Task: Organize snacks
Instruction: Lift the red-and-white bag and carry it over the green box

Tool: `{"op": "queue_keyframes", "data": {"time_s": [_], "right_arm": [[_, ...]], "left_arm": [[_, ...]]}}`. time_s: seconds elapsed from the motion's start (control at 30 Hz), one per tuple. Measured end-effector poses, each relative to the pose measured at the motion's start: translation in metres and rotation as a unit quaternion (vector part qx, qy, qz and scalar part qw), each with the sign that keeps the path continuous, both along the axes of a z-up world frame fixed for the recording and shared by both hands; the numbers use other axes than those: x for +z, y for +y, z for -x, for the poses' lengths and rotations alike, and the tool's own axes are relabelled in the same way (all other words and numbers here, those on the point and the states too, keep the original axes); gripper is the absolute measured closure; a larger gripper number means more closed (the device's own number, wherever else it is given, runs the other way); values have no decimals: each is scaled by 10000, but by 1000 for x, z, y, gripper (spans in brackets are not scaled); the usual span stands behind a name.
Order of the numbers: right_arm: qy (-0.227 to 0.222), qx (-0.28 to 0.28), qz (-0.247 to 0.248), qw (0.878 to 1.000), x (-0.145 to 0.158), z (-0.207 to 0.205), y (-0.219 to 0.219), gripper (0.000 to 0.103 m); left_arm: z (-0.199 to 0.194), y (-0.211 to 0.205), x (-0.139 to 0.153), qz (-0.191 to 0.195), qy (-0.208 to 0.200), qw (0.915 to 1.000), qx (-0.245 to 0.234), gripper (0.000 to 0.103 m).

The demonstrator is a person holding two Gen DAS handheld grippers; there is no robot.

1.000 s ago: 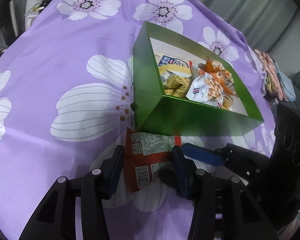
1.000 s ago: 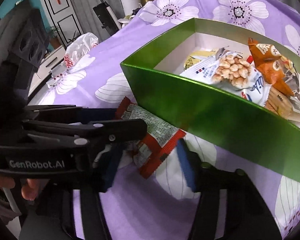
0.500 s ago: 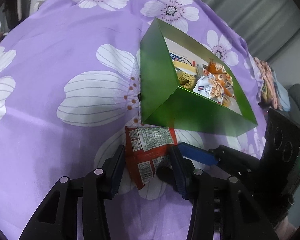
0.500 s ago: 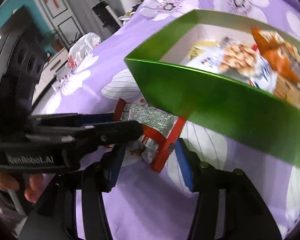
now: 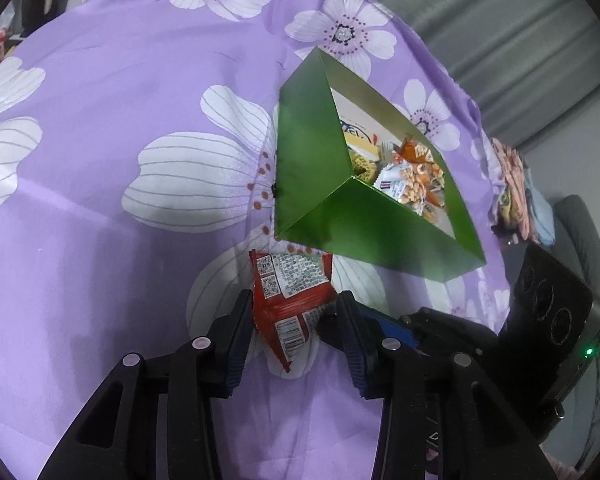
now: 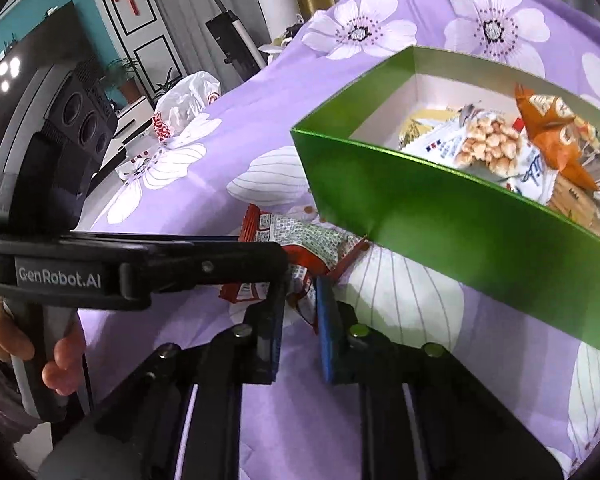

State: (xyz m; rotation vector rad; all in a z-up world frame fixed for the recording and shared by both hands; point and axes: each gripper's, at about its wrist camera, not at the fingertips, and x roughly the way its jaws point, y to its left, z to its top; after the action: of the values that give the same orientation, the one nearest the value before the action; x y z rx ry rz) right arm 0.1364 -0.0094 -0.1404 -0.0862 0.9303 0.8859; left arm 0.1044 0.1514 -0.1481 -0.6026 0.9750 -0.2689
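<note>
A red snack packet (image 5: pixel 290 300) with a white printed back sits between the fingers of my left gripper (image 5: pixel 296 320), which is shut on its sides and holds it just above the purple flowered cloth. In the right wrist view the same packet (image 6: pixel 296 240) lies partly behind the left gripper's finger, and my right gripper (image 6: pixel 300 312) has closed on its near corner. The green box (image 5: pixel 320 168) stands just beyond, holding several snack packets (image 6: pixel 488 144).
The box's near wall (image 6: pixel 460 224) rises close in front of both grippers. A white plastic bag (image 6: pixel 184 96) lies at the cloth's far left edge. Folded cloths (image 5: pixel 516 184) lie beyond the box to the right.
Both grippers have closed in on the red packet, and it has tipped up off the cloth. The right gripper's fingers went from wide apart to nearly together.
</note>
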Motion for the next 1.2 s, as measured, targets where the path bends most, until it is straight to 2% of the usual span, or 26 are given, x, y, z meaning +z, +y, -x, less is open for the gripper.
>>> {"op": "queue_keyframes", "data": {"time_s": [0.1,0.2,0.5,0.6,0.77,1.0,1.2], "right_arm": [[-77,37,-61,9999,9,7,-7,95],[-89,61,-66,9999,12,11,-12,96],[-58,-28,-261,9996,17,22,-24,97],[-98,-91,-371,9992,26,24,-29,97],[-391,-208,-545,9975,52,23,-43,97],[-787,-455,-744,9931,88,7,-65,97],[-931,-762,-828,9893,102,-26,-89,98]], "left_arm": [[5,0,8,90,-93,9999,-41,62],[7,-2,19,128,-254,9996,-84,62],[13,-9,33,103,-333,9993,-146,66],[13,-11,39,192,-379,9990,-158,66],[10,-21,64,118,-614,9977,-269,66],[-18,-45,98,-19,-917,9947,-461,66],[-57,-63,94,62,-814,9949,-596,66]]}}
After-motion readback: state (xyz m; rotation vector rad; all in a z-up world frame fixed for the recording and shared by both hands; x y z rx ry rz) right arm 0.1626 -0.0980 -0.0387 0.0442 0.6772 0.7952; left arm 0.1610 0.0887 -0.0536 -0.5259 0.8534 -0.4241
